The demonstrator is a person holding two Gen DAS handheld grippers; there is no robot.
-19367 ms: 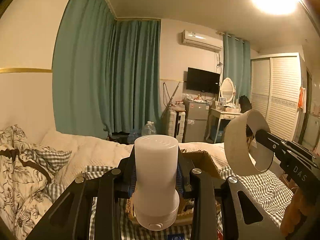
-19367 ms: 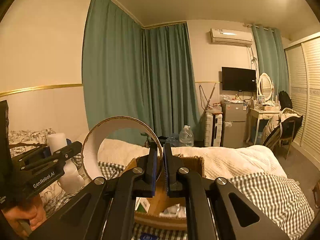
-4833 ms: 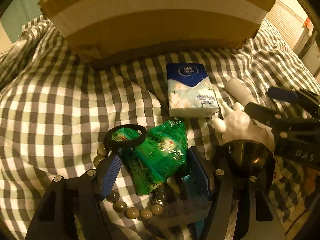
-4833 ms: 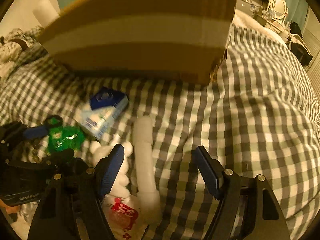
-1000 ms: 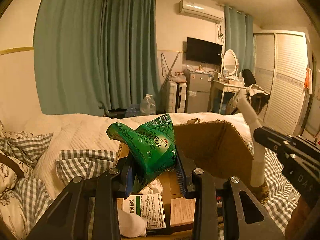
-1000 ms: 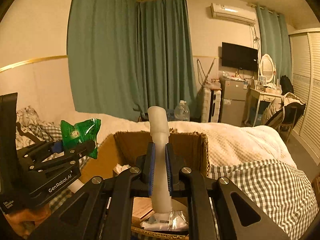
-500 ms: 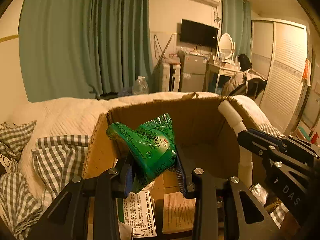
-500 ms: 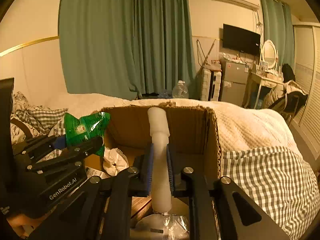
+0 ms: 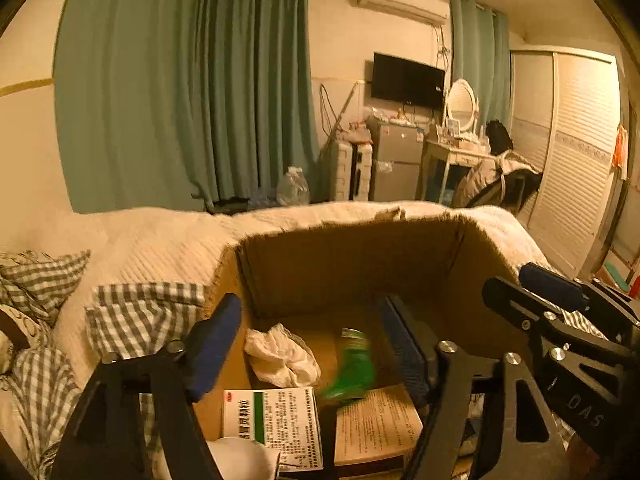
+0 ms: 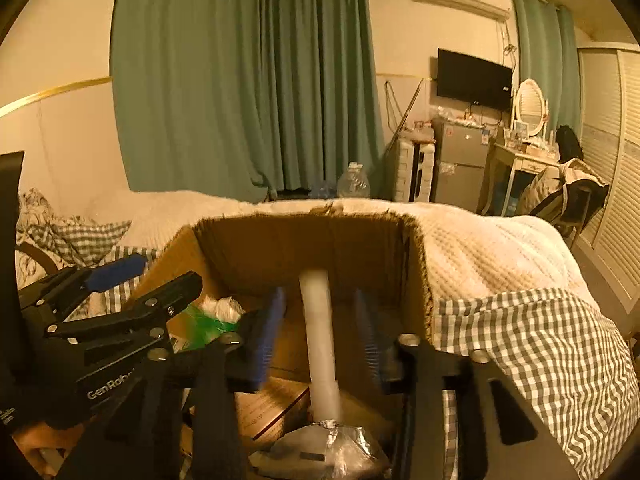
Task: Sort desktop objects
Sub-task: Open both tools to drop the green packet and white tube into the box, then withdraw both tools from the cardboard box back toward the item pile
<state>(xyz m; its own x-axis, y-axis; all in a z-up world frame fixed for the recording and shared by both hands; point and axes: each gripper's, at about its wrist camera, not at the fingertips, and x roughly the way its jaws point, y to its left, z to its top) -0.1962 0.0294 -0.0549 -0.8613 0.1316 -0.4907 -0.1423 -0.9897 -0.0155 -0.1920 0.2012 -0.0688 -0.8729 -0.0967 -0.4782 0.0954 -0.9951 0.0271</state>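
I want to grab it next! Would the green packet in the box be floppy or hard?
Probably floppy: the green packet is a thin crinkly pouch, blurred as it drops from the opening left gripper into the cardboard box. It likely weighs little. Its shiny film may be a bit slippery.

Before me the bed (image 10: 500, 256) carries the open cardboard box (image 9: 360, 256), a checked cover (image 10: 532, 344) and pillows (image 9: 44, 272).

Your green packet (image 9: 352, 368) is a motion-blurred streak inside the open cardboard box (image 9: 360, 252), just beside a crumpled white tissue (image 9: 280, 356) and above the printed leaflets on the box floor. Your white tube (image 10: 320, 340) stands nearly upright in the same box, its lower end on a clear plastic bag.
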